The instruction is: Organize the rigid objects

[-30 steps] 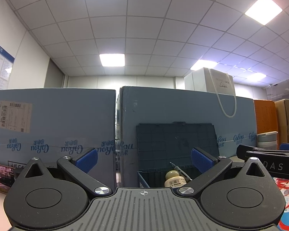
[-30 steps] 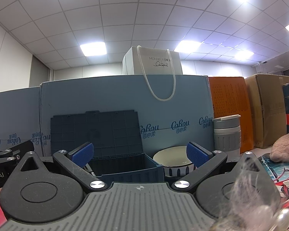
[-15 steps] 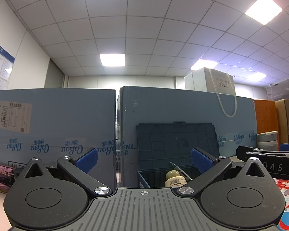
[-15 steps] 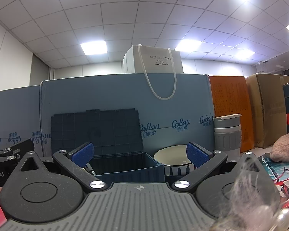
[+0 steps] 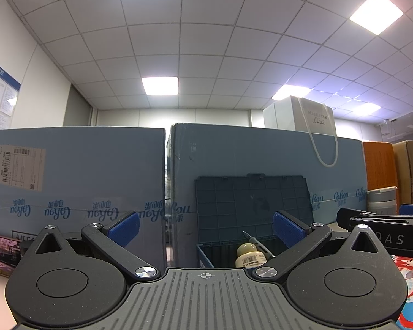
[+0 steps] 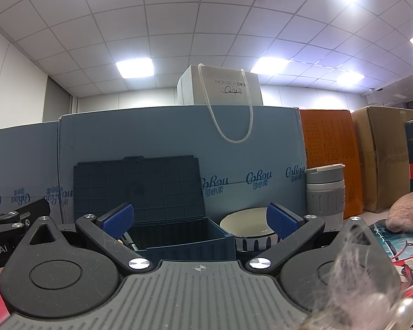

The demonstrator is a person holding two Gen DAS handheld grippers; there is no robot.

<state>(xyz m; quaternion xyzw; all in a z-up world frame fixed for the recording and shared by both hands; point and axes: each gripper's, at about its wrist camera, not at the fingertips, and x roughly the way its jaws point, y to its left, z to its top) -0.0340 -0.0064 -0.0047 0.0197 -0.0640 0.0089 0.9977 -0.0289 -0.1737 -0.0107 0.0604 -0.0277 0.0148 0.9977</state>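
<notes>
Screwdriver [image 5: 257, 243] tip-up, leaning in bin [image 5: 206, 255]

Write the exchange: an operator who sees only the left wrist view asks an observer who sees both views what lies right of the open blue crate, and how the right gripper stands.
Operator: I see the blue crate and part of a grey cup. Is anything between them?
Observer: Yes. A cream bowl with a dark striped outside sits close beside the crate's right wall.
Operator: I see the right gripper only from the side. Is it holding anything?
Observer: No. Its jaws stand wide apart with nothing between the blue pads.
</notes>
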